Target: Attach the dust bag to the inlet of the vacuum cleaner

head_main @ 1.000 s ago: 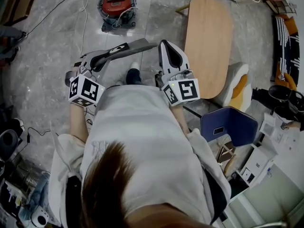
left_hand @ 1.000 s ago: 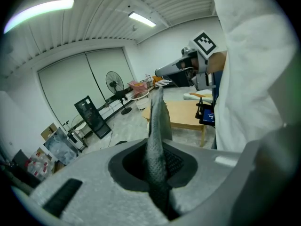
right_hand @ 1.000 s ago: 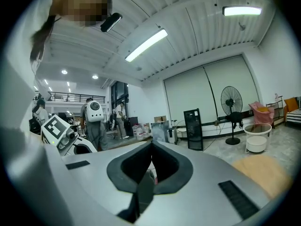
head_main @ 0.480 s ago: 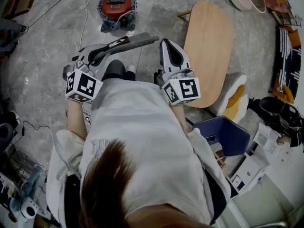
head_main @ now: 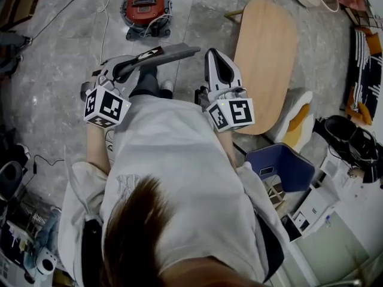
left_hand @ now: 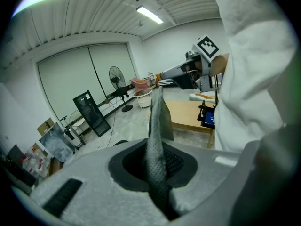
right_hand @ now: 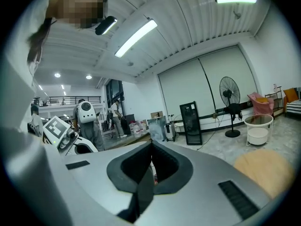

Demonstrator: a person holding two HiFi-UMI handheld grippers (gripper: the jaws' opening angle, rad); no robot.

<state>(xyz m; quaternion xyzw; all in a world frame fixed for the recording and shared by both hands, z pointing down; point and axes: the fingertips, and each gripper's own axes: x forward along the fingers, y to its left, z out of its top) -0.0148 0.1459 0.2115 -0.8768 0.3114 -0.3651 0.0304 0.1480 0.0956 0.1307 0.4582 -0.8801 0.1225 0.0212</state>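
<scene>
We can't make out the inlet on the vacuum (head_main: 143, 5). Its red body sits small at the top of the head view, and the hose is cut off by the frame edge. The bag (head_main: 163, 55) gives little away too. In the left gripper view it stands edge-on, a grey strip, so its opening is hidden, and its near end is buried in the grip. The left claw (head_main: 133, 64) is pinching that bag, which sticks out flat toward the right claw (head_main: 214, 55) and ends just short of it. The right claw is pressed together with nothing in it, next to the desk (head_main: 263, 58). The vacuum stands on the floor (head_main: 60, 70), well apart from both claws and beyond their tips.
</scene>
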